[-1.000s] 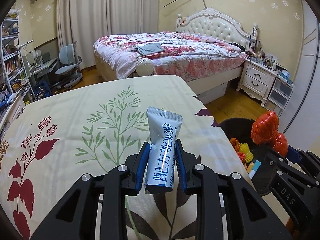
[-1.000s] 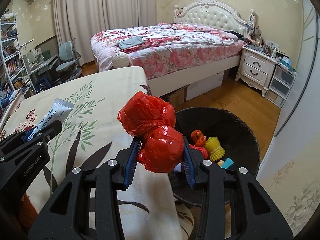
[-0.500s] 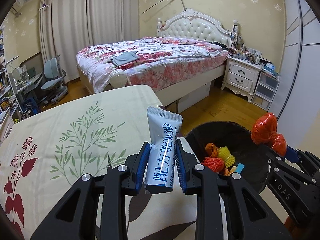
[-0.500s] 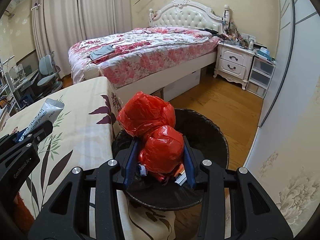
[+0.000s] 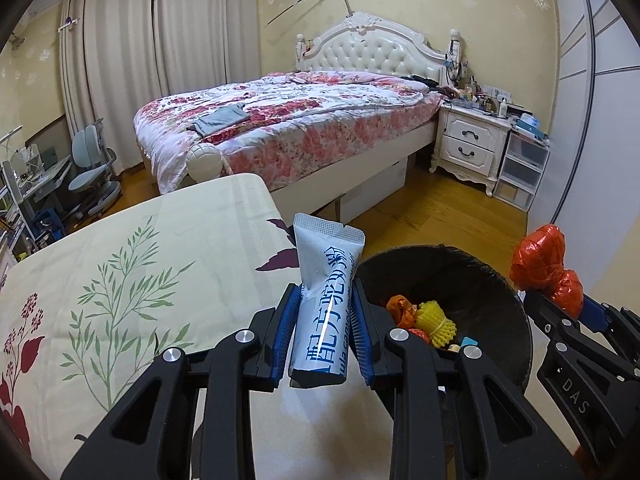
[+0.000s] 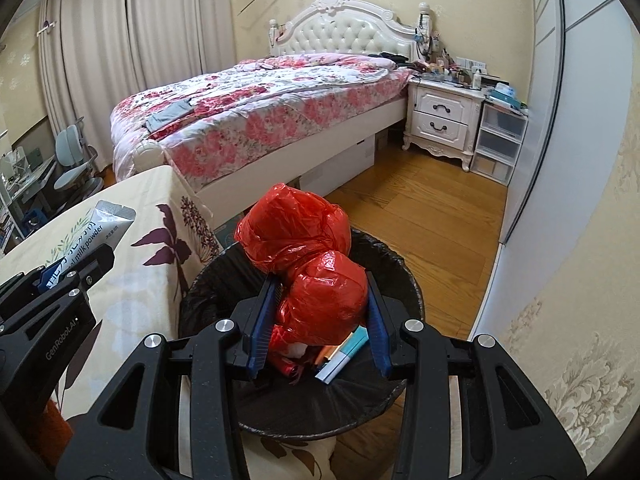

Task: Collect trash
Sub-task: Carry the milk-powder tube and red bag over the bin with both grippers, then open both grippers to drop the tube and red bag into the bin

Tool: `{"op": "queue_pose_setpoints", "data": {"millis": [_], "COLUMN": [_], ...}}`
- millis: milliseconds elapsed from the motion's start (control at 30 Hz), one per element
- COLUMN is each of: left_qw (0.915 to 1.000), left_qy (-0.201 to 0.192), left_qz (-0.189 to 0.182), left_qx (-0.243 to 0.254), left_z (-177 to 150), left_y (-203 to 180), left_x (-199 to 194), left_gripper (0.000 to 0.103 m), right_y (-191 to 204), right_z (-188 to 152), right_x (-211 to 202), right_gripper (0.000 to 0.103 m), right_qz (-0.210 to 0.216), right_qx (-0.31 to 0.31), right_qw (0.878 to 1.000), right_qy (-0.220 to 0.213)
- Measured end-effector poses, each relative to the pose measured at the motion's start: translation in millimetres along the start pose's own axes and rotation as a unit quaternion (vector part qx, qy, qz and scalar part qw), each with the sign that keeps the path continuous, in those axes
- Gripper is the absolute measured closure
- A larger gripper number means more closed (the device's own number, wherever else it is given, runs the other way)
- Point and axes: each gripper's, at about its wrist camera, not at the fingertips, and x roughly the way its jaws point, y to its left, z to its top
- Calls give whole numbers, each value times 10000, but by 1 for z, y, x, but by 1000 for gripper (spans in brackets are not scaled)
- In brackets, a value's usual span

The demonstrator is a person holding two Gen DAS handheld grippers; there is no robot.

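Plainly, both hands arrive loaded, one piece of trash each, so that a single trip to the bin [image 6: 404, 284] clears two things. The left gripper [image 5: 325, 334] has its fingers [image 5: 285, 332] pressed against the sides of a pale blue milk-powder sachet [image 5: 326, 300], gripped low on its body so the sealed top stands up clear of the fingers and the pack cannot fold over. It hangs over the edge of the table [image 5: 120, 264] with the flowered cloth, just beside the bin's near rim and, as far as I can judge, not yet fully above the opening.

The right gripper [image 6: 318, 320] pinches a knotted red plastic bag [image 6: 308, 264] by its lower lump, the upper lump bulging free above the fingers [image 6: 258, 324]. Holding the crumpled bag at its narrower, firmer part makes sense: the soft film would slip out of a looser hold. From the right wrist view the bag sits directly over the mouth of the bin, so a release here should probably fall inside.

The bin, lined in black, stands on the wooden floor against the table's corner, close enough that trash need not be carried far. It already holds a yellow foam net [image 5: 434, 318], orange scraps and a small blue-and-white box [image 6: 344, 354].
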Motion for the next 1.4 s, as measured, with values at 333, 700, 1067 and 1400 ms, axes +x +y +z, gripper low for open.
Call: {"op": "queue_pose_setpoints", "data": {"millis": [333,700,1067,1400], "left_qw": [9999,9995,9991,9992], "left_qy": [96,238,361,346], "left_qz": [53,45,-3,64], "left_qx": [100,202,241,191], "left_z": [8,9,14,13], "left_y": [-17,-29,-35,-32], "left_x": [29,45,59,58], "left_gripper": [74,74,74,43], "right_y": [-12,-16,-20,-19], "right_z": [8,9,9,10], "right_x": [22,42,60,61], "right_gripper": [63,63,63,56], "right_qz": [-126,-200,-282,-370], "right_qx": [121,183,228,228], "right_qw": [9998,9995,9989,9987], "right_qy": [4,136,282,247]}}
